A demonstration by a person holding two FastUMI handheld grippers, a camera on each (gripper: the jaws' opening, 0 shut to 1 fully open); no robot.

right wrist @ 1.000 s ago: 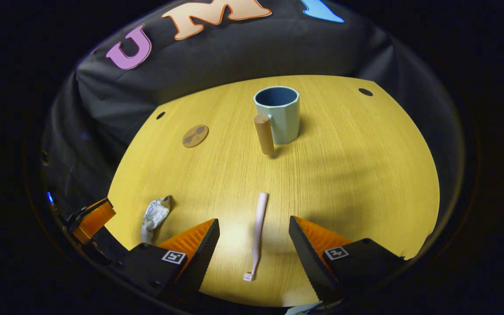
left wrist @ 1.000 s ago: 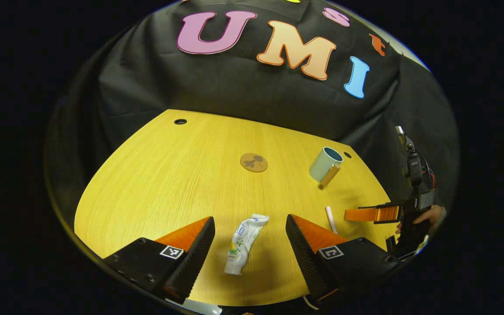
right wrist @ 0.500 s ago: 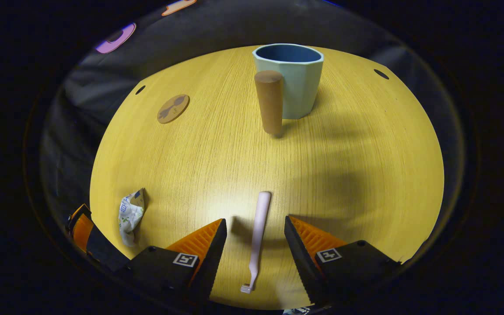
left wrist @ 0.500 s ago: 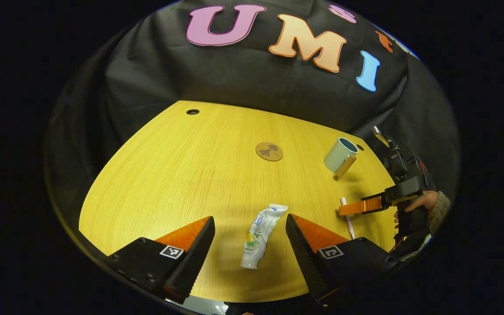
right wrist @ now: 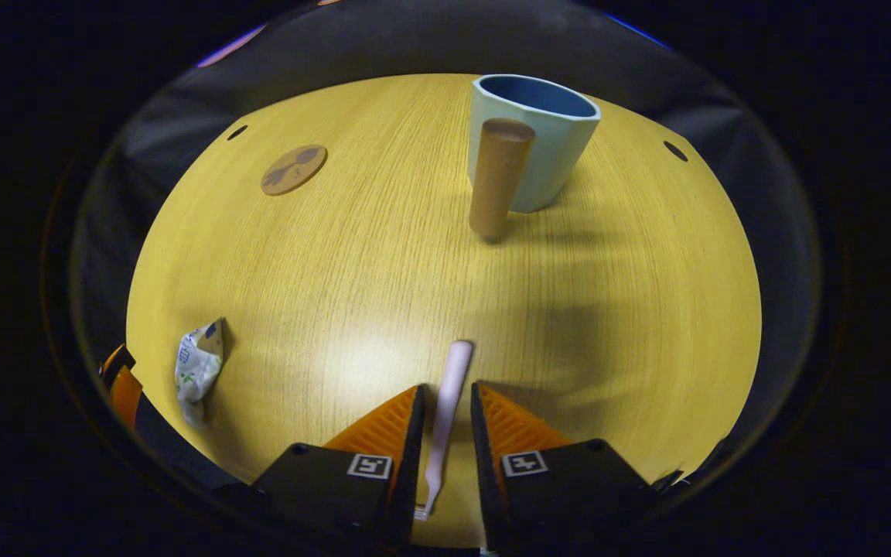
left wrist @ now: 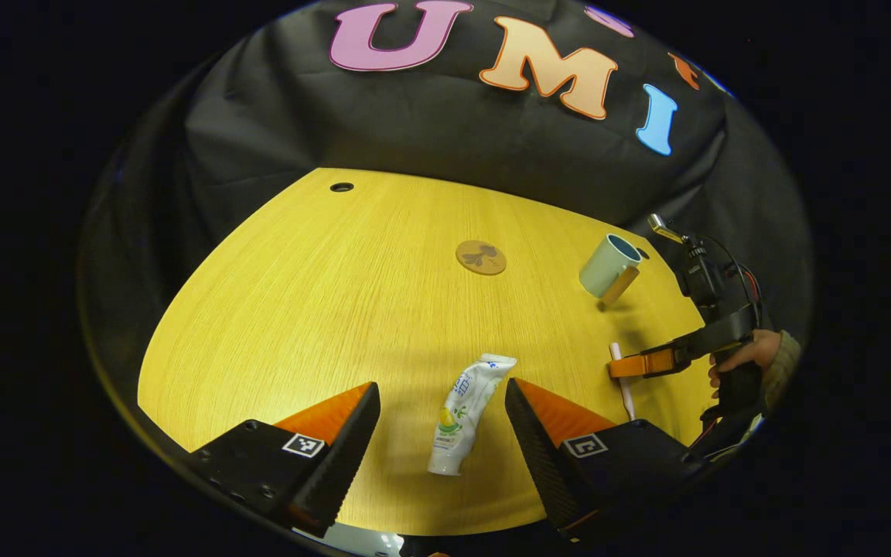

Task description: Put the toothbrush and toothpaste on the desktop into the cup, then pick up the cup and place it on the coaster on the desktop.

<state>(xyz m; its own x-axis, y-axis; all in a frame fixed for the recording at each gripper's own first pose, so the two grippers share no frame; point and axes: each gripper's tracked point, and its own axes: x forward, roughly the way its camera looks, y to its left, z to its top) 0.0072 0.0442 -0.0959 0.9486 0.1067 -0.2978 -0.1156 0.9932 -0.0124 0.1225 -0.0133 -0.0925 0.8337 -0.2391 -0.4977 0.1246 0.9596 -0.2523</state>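
Yellow desktop [right wrist: 275, 255], right tongs [right wrist: 445, 422] narrow round toothbrush [right wrist: 449, 387], maybe touching, left tongs [left wrist: 442, 422] wide.

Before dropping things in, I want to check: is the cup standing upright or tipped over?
Upright. In the right gripper view the cup stands on the desktop, open mouth up.

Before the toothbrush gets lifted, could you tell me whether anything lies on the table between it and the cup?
Nothing visible does. The toothbrush lies between the right gripper fingers, and bare table runs from it to the cup.
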